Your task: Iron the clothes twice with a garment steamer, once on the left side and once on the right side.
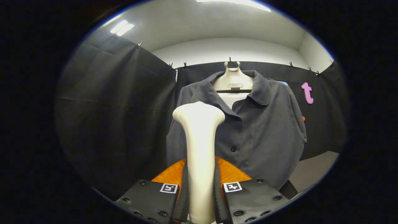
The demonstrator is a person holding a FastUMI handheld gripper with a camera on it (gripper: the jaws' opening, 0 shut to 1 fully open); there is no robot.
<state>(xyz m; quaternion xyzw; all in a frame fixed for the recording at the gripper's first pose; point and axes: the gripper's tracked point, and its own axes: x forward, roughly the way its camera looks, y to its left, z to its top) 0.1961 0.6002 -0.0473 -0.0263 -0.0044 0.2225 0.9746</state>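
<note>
The hand-held gripper [201, 189] is clamped on the garment steamer [199, 149] handle, both fingers pressing it; the dark shirt [264, 133] hangs just beyond.

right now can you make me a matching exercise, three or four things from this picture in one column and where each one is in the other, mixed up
Things:
1. steamer
2. shirt
3. hanger
4. button

Places:
A. inside the shirt's open collar, at the top
B. gripped between the two fingers, standing upright
C. hanging in front of the black cloth wall, beyond the steamer
D. on the shirt's front, just to the side of the steamer's handle

Pairs: 1-B, 2-C, 3-A, 4-D

The gripper is shut on the steamer, one finger on each side of its handle.
</note>
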